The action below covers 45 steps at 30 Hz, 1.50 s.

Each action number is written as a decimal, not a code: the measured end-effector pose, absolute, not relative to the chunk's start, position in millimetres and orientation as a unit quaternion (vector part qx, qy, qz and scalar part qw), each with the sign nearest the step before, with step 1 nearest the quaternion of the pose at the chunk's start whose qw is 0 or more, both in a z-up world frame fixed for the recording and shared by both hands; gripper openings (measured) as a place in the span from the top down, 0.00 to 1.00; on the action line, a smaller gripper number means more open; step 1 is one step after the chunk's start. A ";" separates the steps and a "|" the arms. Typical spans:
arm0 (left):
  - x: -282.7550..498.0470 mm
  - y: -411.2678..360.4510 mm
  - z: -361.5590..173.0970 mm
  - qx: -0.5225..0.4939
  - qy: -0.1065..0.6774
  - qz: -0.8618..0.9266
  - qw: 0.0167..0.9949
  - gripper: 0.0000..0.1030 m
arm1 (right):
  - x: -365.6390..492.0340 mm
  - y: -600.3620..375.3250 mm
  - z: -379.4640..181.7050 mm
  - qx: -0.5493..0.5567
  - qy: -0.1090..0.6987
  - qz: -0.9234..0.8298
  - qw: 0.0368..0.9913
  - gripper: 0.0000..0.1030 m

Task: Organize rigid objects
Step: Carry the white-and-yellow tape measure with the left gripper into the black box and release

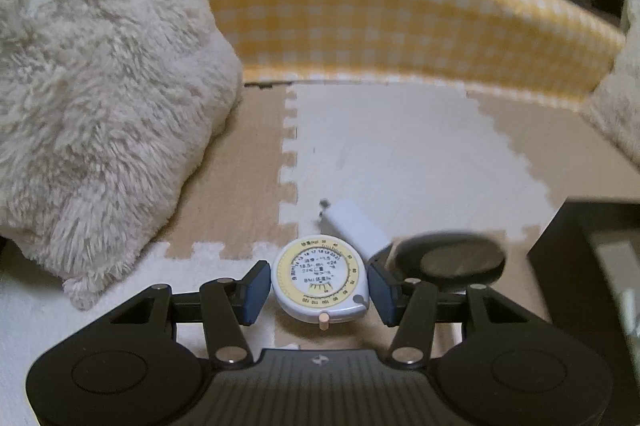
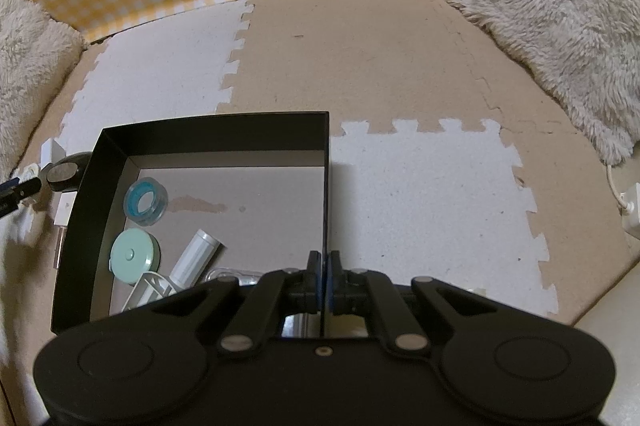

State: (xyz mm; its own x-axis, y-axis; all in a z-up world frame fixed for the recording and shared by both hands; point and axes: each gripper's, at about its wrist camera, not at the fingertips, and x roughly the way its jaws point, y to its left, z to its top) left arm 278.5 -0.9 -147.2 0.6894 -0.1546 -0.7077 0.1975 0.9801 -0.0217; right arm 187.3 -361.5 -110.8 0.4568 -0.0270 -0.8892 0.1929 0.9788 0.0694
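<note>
On a floor of interlocking beige and white foam mats, we hold our left tool spread wide around a round white tape measure with a yellow ring and a printed dial, which lies flat on the mat between the two blue pads; a narrow gap shows on either side, so neither pad appears to touch it. Just beyond it lies a small white rectangular case, and to its right a dark round object, blurred, sits beside the right pad. Our right tool is pinched onto the right-hand wall of a black open box, its blue pads pressed to either side of the thin wall. Inside the box, toward its left side, we see a blue-ringed clear spool, a mint-green round case, a white tube lying at a slant and a white plastic piece partly hidden behind our tool. A yellow-and-white checked barrier bounds the far edge of the mats, with a fluffy cream cushion at the left and another at the right.
</note>
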 end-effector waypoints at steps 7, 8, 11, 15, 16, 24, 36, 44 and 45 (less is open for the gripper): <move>267.2 -23.8 -106.0 -0.001 0.343 -0.143 0.928 0.48 | 187.3 -364.9 -111.2 0.090 0.516 -0.062 0.850 0.97; 265.6 -29.7 -101.7 0.000 0.339 -0.153 0.928 0.48 | 187.2 -365.0 -111.1 0.090 0.516 -0.062 0.850 0.97; 257.8 -52.7 -90.2 -0.001 0.333 -0.194 0.923 0.48 | 187.1 -365.4 -111.3 0.091 0.515 -0.061 0.850 0.97; 245.5 -85.9 -81.4 -0.004 0.332 -0.250 0.910 0.48 | 187.1 -366.2 -111.2 0.095 0.516 -0.060 0.849 0.97; 241.9 -94.3 -81.2 -0.001 0.333 -0.265 0.905 0.48 | 187.3 -366.2 -111.3 0.094 0.516 -0.060 0.849 0.97; 214.1 -159.1 -103.3 0.063 0.347 -0.351 0.868 0.48 | 187.3 -366.8 -111.2 0.095 0.516 -0.059 0.849 0.96; 218.5 -185.9 -143.8 0.130 0.345 -0.361 0.856 0.48 | 187.5 -364.0 -110.3 0.090 0.519 -0.060 0.848 0.96; 221.7 -183.1 -150.7 0.131 0.346 -0.360 0.857 0.31 | 187.6 -363.1 -110.2 0.089 0.522 -0.060 0.846 0.96; 221.7 -182.1 -149.6 0.124 0.349 -0.363 0.855 0.28 | 187.5 -363.1 -110.0 0.090 0.522 -0.060 0.846 0.96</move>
